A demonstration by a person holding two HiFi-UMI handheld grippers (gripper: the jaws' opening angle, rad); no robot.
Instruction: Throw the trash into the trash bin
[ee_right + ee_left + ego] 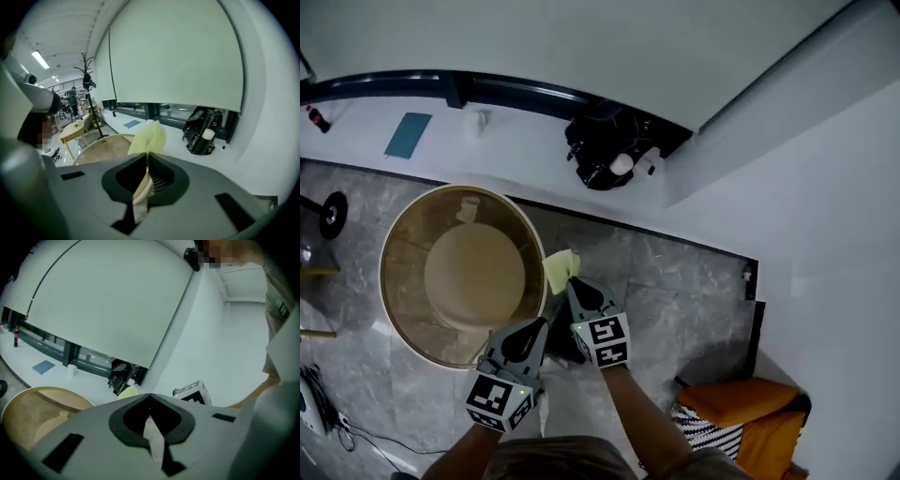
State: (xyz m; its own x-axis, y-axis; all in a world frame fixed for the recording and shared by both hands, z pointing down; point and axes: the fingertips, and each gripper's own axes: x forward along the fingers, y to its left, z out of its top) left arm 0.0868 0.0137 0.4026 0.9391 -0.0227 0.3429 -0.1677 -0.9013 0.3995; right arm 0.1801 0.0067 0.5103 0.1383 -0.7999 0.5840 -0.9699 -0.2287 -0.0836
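Note:
A large round tan trash bin [391,246] stands open on the grey floor, left of both grippers. My right gripper [572,283] is shut on a pale yellow crumpled paper [560,269], which sticks out past its tips beside the bin's right rim. The right gripper view shows that yellow paper [149,137] pinched at the tips of my right gripper [148,155], with the bin [101,147] beyond. My left gripper [544,326] sits just behind and left. In its own view my left gripper [150,395] is shut on a tan paper scrap [154,439].
A black bag [605,145] rests on the white ledge along the window wall, with a blue item [408,134] further left. An orange bag [741,403] lies at the lower right by the white wall. Cables [319,403] trail at the lower left.

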